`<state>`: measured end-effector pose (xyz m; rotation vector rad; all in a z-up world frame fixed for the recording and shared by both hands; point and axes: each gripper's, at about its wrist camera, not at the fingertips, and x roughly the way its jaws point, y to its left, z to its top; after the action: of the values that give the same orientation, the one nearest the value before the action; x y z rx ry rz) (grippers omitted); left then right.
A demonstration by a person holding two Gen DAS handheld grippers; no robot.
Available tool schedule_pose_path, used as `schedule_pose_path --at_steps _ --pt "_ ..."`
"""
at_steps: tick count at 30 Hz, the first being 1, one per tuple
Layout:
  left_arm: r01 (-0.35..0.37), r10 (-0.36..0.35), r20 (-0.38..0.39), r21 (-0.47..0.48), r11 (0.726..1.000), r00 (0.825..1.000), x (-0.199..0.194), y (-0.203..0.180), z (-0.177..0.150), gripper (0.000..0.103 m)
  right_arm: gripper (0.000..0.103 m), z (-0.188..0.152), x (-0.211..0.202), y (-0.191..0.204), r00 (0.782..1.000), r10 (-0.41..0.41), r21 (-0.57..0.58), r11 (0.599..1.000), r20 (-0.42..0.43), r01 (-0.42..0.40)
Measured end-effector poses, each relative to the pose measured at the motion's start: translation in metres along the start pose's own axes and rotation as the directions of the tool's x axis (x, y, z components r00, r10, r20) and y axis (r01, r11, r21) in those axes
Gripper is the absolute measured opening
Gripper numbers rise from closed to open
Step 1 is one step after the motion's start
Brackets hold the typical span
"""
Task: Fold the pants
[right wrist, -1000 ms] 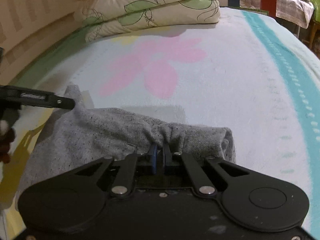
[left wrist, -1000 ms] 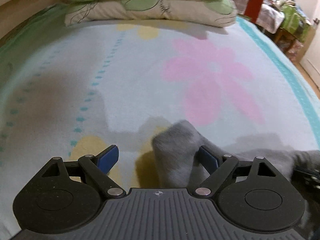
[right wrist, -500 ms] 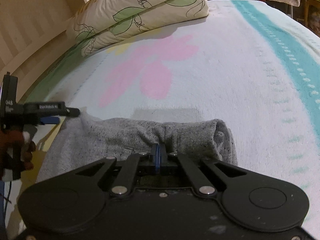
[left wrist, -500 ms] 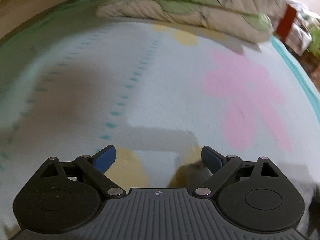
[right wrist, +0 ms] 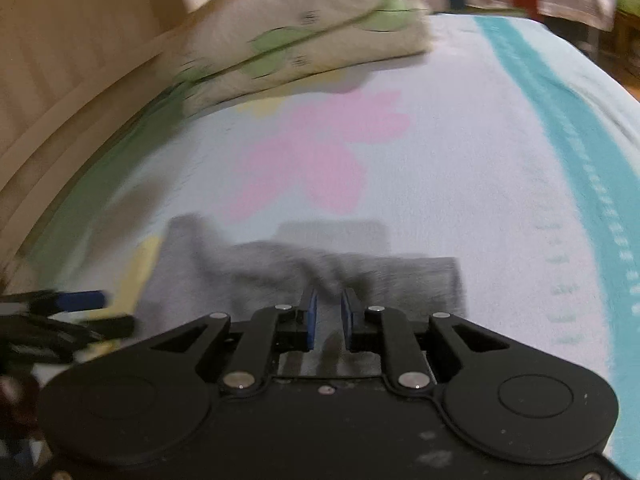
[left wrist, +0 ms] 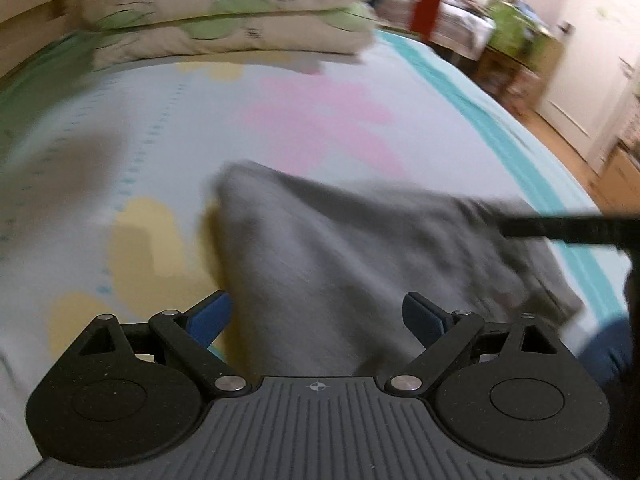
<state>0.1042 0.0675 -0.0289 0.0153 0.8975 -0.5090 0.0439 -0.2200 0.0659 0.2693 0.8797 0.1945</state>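
My right tongs [right wrist: 329, 312] are opening, with a pinched ridge of the grey pants [right wrist: 304, 276] between the blue pads but no longer squeezed, so I judge this to be the release after laying a fold. To do it well I'd let the pads spread fully before lifting, then draw straight up and back so the cloth doesn't snag and drag the fold open.

My left tongs [left wrist: 316, 316] are spread wide and gripping nothing; in their view the pants [left wrist: 360, 248] lie on the bed directly ahead of the gap. I'd keep them off the fabric until the right side is free.

The pants sit folded into a rough bundle on the near part of the bedspread [right wrist: 460, 168], short of the pink flower print [right wrist: 316, 160]. The far left corner looks peaked and uneven, so I'd smooth it next. Two stacked pillows [right wrist: 304, 36] lie well beyond, against the headboard.
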Motion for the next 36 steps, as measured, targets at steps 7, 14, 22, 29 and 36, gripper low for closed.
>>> schedule_pose_path --at_steps 7,14,22,29,36 --pt "0.003 0.012 -0.119 0.128 0.992 0.993 0.029 -0.026 -0.046 0.096 0.018 -0.043 0.007 0.038 0.95 -0.143 -0.244 0.967 -0.277 0.075" --pt "0.018 -0.012 -0.084 0.067 0.998 0.996 0.02 -0.015 -0.049 0.096 0.014 -0.044 0.016 0.02 0.925 -0.14 -0.155 0.984 -0.353 0.09" --pt "0.024 -0.023 -0.066 0.022 0.999 0.998 0.025 -0.006 -0.056 0.097 0.021 -0.038 -0.03 0.002 0.994 -0.046 -0.046 0.998 -0.096 0.042" --pt "0.027 -0.026 -0.074 0.013 1.0 0.997 0.023 -0.007 -0.057 0.097 0.025 -0.012 -0.011 0.001 0.99 -0.136 -0.05 0.99 -0.018 0.135" --pt "0.029 -0.031 -0.086 -0.017 0.999 0.996 0.026 -0.005 -0.052 0.098 0.021 0.013 0.04 -0.025 0.962 -0.249 0.042 0.966 -0.11 0.254"
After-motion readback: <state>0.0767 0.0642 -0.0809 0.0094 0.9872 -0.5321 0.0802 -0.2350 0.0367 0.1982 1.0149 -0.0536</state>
